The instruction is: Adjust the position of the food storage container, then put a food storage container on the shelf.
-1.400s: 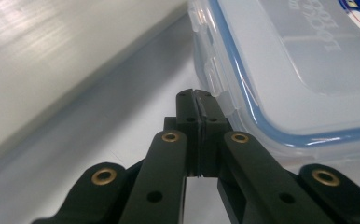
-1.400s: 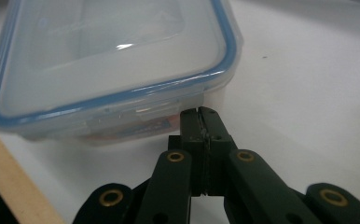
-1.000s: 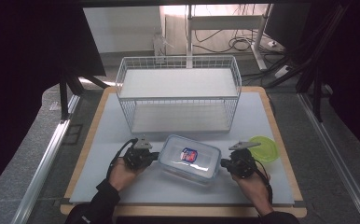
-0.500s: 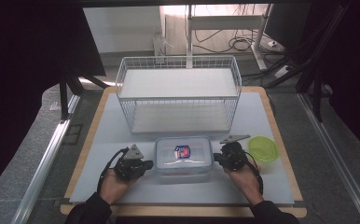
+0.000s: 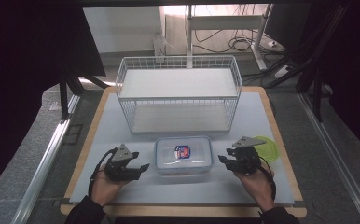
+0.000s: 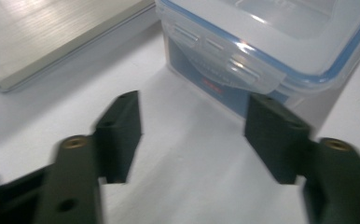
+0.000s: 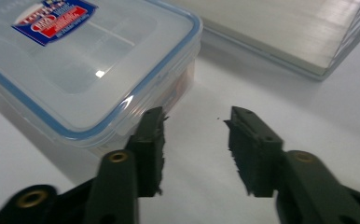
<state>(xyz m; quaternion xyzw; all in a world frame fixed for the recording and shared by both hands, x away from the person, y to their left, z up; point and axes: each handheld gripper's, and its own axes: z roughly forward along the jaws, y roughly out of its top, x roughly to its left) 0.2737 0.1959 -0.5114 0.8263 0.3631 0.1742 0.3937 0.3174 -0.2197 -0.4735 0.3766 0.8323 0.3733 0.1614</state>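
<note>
Claws flank the lidded container [image 5: 183, 156]; left claw [image 5: 141, 167] and right claw [image 5: 223, 161] both gape empty.

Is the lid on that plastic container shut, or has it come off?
Shut. The lid sits flat on the plastic container, its blue seal running unbroken round the rim, and the side latch is folded down against the wall.

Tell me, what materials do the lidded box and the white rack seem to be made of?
The lidded box: probably clear, glossy plastic; contents show through, and the lid has a blue seal line. The white rack: apparently white-coated metal wire, judging by its thin grid walls.
</note>
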